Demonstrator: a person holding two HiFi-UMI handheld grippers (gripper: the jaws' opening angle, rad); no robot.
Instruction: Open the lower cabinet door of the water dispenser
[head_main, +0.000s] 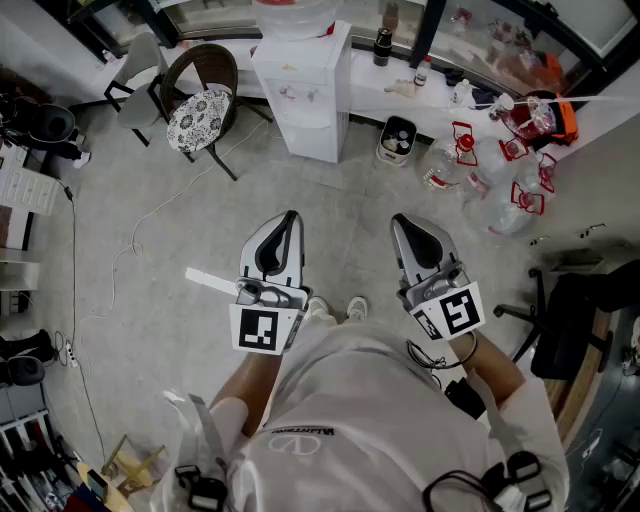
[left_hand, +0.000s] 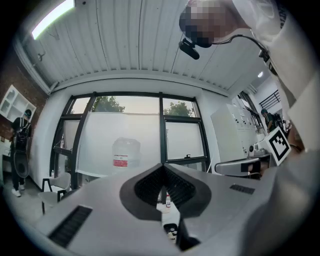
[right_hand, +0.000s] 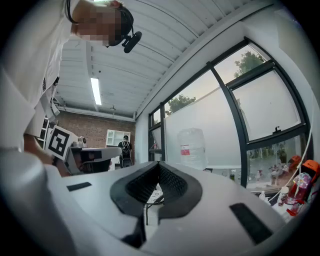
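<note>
In the head view, the tall white box-shaped water dispenser (head_main: 303, 95) stands at 12 o'clock across the grey speckled concrete floor (head_main: 150, 220), well apart from both tools. Its lower cabinet door (head_main: 313, 140) is a flat, smooth white panel on the face turned toward the person. A clear ribbed plastic bottle (head_main: 295, 15) sits on top.

The left gripper (head_main: 288, 222), a smooth grey moulded shell with black ribbed pads, points toward 12 o'clock. In its own view the pads (left_hand: 150, 186) meet tip to tip, with nothing between them. The right gripper (head_main: 402, 224), of the same build, lies parallel at 3 o'clock of the left one. Its jaws are pressed together too, and it is empty.

A dark round wicker chair (head_main: 200, 70) with a floral cushion sits at 9 o'clock of the dispenser. A cluster of clear plastic jugs with red handles (head_main: 500, 170) lies on the floor at 4 o'clock of it. A small open white bin (head_main: 398, 140) stands just beside the dispenser at 3 o'clock.
</note>
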